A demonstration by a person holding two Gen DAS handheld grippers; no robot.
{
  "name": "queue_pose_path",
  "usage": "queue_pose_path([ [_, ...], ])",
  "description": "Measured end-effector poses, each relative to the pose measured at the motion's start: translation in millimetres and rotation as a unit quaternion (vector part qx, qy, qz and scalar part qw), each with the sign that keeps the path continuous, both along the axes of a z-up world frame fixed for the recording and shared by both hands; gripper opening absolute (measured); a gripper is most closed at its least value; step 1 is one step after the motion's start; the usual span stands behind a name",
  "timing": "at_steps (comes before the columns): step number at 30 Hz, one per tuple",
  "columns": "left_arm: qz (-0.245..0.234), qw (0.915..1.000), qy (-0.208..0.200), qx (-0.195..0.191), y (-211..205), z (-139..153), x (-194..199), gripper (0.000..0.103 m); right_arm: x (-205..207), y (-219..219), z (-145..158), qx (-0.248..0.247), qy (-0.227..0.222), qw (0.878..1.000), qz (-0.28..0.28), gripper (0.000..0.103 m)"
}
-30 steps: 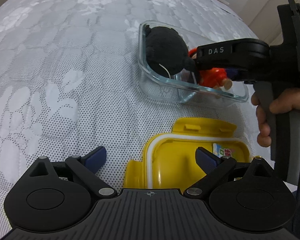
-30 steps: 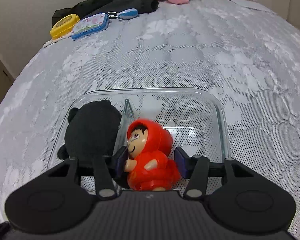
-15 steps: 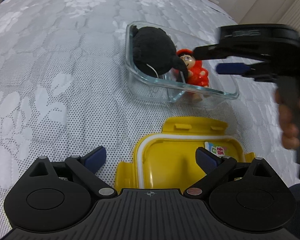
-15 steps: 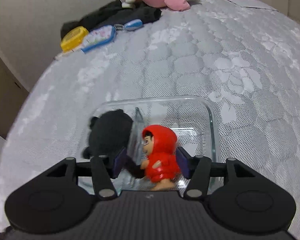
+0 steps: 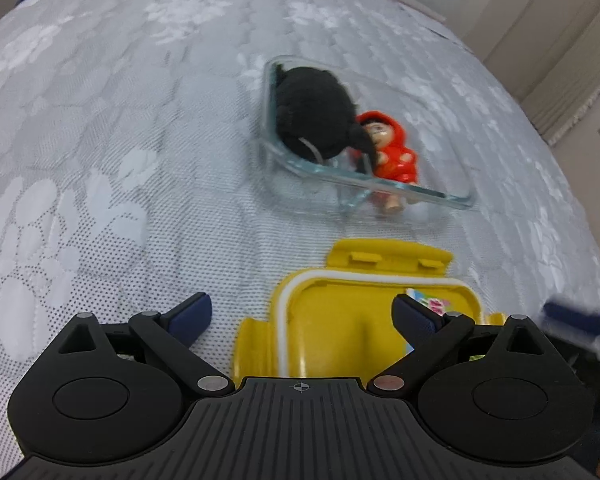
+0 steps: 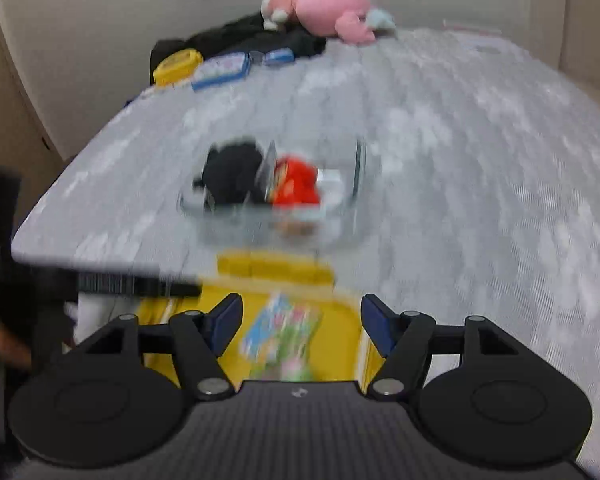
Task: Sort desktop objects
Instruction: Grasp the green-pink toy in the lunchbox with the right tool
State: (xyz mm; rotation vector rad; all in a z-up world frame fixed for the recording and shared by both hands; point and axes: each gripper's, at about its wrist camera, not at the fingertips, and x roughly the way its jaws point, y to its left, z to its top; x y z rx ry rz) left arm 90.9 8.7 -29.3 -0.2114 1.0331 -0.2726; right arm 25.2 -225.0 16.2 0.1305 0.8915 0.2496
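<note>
While jaws open, toys [image 5: 392,152] boxed

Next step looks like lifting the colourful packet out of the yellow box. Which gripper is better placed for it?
Right, probably. The right gripper hangs over the yellow box with the colourful packet lined up between its empty, opening jaws. The left gripper is open too, but the packet sits by its right finger, off centre.

Black hand-held gripper [image 5: 302,316], blue pads [image 5: 190,316], silver screws

Motion blur smears the right wrist view's glass container [image 6: 276,208] and red figure [image 6: 296,188].
</note>
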Motion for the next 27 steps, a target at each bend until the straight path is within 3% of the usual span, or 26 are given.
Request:
queue_pose_path([
  [3, -0.036, 0.9992, -0.006, 0.018, -13, 2, -8, 0.100, -10, 4, -16, 0.014, 0.022, 1.000, 0.004, 0.068],
  [7, -0.059, 0.9979, -0.014, 0.023, -20, 4, -13, 0.101, -13, 12, -21, -0.003, 0.023, 1.000, 0.018, 0.068],
  [16, -0.019, 0.9998, -0.004, -0.006, -7, 3, -10, 0.101, -13, 16, -25, -0.020, 0.016, 0.999, 0.024, 0.065],
  [21, -0.019, 0.9998, -0.006, -0.003, -8, 3, -9, 0.101, -12, 19, -27, -0.027, 0.015, 0.999, 0.031, 0.055],
  [23, -0.019, 0.9998, -0.006, -0.001, -7, 4, -9, 0.101, -12, 21, -27, -0.035, 0.011, 0.999, 0.033, 0.035],
  [27, -0.002, 1.0000, -0.002, 0.003, -1, 5, -9, 0.101, -10, 19, -22, -0.033, 0.014, 0.999, 0.032, 0.029],
])
